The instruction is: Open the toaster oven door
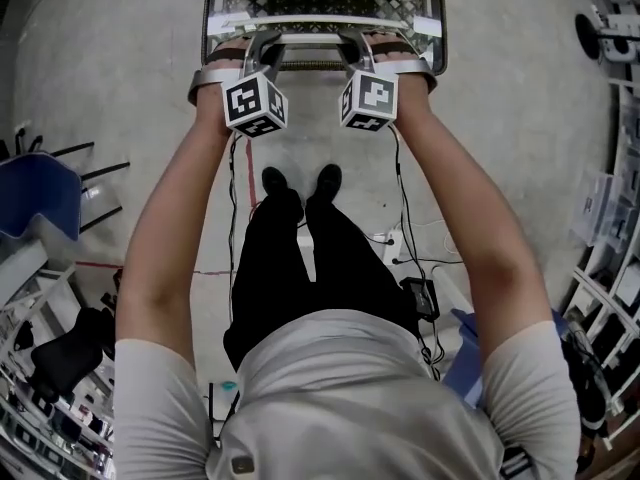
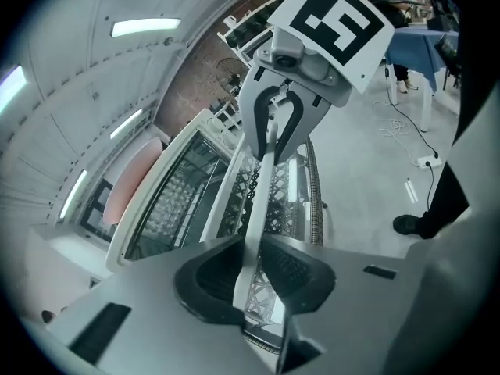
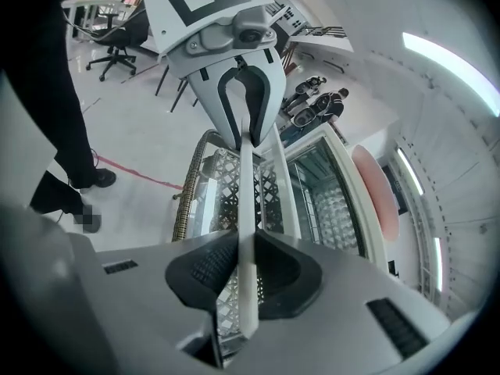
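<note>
The toaster oven (image 1: 322,8) stands low in front of me, at the top of the head view. Its glass door (image 1: 310,6) leans out towards me, with a lattice pattern showing through it. A white handle bar (image 1: 305,38) runs across the door's near edge. My left gripper (image 1: 258,48) is shut on the bar's left part, my right gripper (image 1: 352,48) on its right part. In the left gripper view the bar (image 2: 264,186) passes between my left gripper's (image 2: 251,268) pads and on to the other gripper (image 2: 273,127). The right gripper view mirrors this: bar (image 3: 246,186), right gripper (image 3: 246,276).
My own legs and shoes (image 1: 300,183) stand just behind the door. Cables (image 1: 405,238) trail over the grey floor. A blue chair (image 1: 35,193) is at the left and shelving (image 1: 610,268) at the right. A ribbed metal strip (image 2: 315,201) edges the door.
</note>
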Action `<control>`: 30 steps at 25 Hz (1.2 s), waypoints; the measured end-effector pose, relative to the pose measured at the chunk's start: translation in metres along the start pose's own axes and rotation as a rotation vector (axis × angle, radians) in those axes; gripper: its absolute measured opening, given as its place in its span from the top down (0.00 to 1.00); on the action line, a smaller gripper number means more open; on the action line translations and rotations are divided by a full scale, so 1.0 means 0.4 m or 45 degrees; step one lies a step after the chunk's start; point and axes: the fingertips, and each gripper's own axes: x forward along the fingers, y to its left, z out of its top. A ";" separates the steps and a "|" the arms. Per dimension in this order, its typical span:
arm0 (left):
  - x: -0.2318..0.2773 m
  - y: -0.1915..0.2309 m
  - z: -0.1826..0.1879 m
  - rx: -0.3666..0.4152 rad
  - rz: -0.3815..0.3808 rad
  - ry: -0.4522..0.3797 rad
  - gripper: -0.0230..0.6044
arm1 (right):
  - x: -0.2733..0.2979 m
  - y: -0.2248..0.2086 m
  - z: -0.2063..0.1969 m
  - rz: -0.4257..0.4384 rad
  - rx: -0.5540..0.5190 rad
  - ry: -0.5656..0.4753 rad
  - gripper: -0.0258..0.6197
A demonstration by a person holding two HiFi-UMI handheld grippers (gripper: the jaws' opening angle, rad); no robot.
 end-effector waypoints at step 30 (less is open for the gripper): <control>0.102 -0.212 -0.080 0.263 0.361 -0.020 0.82 | 0.103 0.207 -0.047 -0.367 -0.071 -0.026 0.82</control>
